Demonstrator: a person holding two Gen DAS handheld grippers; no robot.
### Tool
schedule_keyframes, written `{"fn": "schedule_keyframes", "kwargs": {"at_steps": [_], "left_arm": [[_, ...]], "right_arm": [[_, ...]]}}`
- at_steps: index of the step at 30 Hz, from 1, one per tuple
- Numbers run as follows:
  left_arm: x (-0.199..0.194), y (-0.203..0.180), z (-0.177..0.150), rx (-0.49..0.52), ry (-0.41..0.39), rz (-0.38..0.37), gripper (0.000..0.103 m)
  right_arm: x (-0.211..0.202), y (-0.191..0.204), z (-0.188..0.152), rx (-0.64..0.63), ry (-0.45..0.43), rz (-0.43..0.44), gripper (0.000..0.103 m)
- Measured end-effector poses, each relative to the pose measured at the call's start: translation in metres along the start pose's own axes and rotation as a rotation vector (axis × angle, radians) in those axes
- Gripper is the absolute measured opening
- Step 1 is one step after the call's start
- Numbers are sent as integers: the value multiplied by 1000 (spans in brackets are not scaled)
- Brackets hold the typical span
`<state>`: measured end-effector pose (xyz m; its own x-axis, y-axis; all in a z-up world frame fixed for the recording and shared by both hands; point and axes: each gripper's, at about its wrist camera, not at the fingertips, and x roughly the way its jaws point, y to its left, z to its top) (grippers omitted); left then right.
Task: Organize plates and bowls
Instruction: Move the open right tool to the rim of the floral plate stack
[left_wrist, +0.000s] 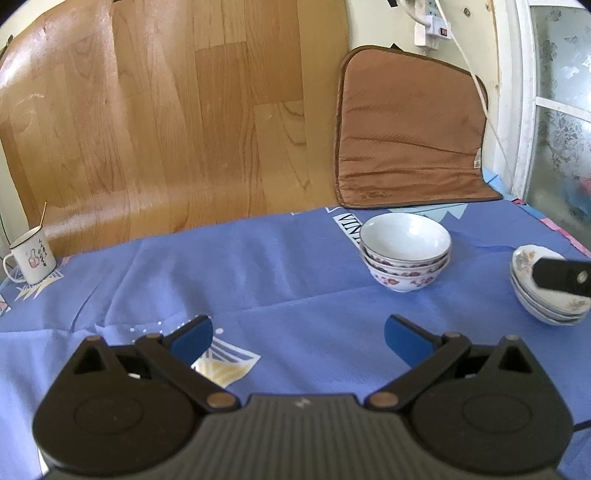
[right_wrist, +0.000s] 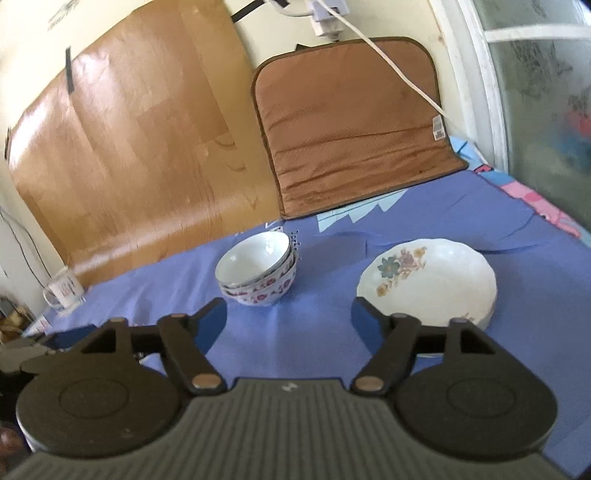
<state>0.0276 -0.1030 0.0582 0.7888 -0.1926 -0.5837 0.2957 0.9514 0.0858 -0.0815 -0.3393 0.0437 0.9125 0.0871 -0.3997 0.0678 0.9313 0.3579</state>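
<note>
My left gripper (left_wrist: 298, 341) hangs over the blue tablecloth (left_wrist: 258, 266), fingers spread wide, nothing between the blue pads (left_wrist: 194, 338). Only cloth lies under them, with a printed pale yellow and white pattern just below the left pad.

My right gripper (right_wrist: 288, 325) is also spread wide and grips nothing. Bare cloth shows in the gap. The right pad (right_wrist: 364, 325) sits just in front of the near rim of the plates (right_wrist: 432, 280), a small stack of white ones with a flower print on the top plate. I cannot tell whether pad and rim touch. From the left wrist view one dark finger of the right gripper crosses in front of that stack (left_wrist: 546, 295) at the far right edge.

Beyond both grippers, the bowls (left_wrist: 406, 254) stand nested, three as far as I can count, white inside with purple flowers outside. They are ahead and to the right of my left fingers, well apart from them. From the right wrist view the bowls (right_wrist: 258, 273) stand ahead and slightly left of the gap, beside the plates but not touching.

Far left, a white mug (left_wrist: 31, 256) at the cloth's edge.

Farthest back, a brown cushion (left_wrist: 413, 129) and a wood-grain sheet (left_wrist: 166, 110) lean against the wall.
</note>
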Motion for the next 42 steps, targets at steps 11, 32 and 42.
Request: {"fn": "schedule_keyframes", "kwargs": {"at_steps": [11,32,42], "left_arm": [[23,4,19,14,20,18,103],[73,17,59,-42,129,-73,103],[87,11,62,-30,165,-81,103]], "right_arm": [[15,-25,50,23,93,58,80],[90,-37,84,98,371,151,70],[104,-40,89,98,391,152,70]]}}
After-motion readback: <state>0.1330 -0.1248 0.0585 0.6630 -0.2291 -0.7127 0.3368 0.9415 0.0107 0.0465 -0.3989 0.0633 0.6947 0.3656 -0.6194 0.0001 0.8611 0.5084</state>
